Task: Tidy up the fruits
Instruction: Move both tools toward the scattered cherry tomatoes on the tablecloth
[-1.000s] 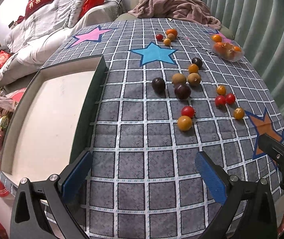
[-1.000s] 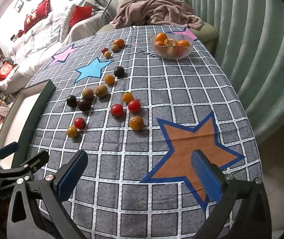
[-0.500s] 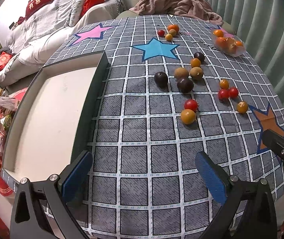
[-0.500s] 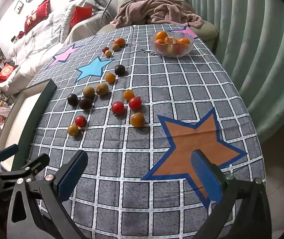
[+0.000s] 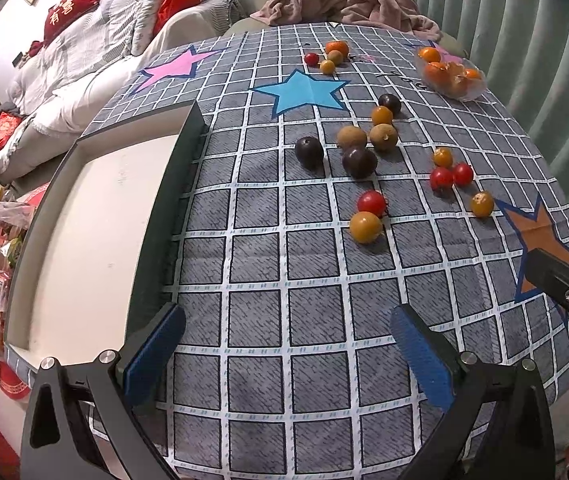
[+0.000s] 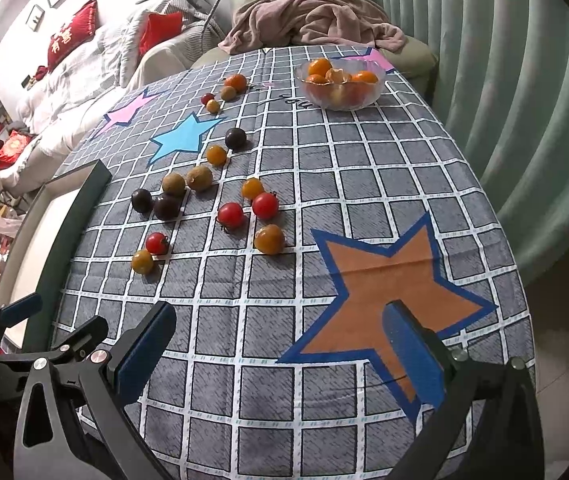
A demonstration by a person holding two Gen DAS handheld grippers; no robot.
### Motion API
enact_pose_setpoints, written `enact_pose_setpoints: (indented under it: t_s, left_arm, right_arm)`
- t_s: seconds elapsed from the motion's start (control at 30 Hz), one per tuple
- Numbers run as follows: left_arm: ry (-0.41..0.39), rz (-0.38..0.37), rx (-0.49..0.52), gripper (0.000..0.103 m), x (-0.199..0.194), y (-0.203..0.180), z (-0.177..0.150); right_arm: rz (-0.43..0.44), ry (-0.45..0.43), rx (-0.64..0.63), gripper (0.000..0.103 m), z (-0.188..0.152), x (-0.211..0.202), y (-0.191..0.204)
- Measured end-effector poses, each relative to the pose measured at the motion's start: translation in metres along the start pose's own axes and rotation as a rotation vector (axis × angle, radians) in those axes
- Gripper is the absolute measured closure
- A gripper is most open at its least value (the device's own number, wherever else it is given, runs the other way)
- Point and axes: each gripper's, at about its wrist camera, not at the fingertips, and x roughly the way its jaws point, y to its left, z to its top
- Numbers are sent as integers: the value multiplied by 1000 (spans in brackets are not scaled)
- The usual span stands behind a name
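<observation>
From the left wrist view, the left gripper (image 5: 286, 348) hovers over the table (image 5: 260, 280) in its grey grid cloth, blue-padded fingers (image 5: 152, 344) spread wide and empty. Small round red, orange, brown and dark purple fruits (image 5: 364, 184) lie scattered ahead, right of a dark-rimmed white tray (image 5: 84, 232).

From the right wrist view, the right gripper (image 6: 280, 352) hangs near an orange star print (image 6: 388, 280), fingers (image 6: 414, 356) wide apart, holding nothing. A clear glass bowl of oranges (image 6: 340, 84) stands at the far edge.
</observation>
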Motion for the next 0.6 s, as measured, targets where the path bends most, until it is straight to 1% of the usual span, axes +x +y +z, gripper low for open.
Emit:
enact_pose_setpoints:
  t_s: [0.6]
  left_arm:
    - [9,0,-5,0,5,0,-1]
  right_arm:
    - [1,3,2,0,0,2,-2]
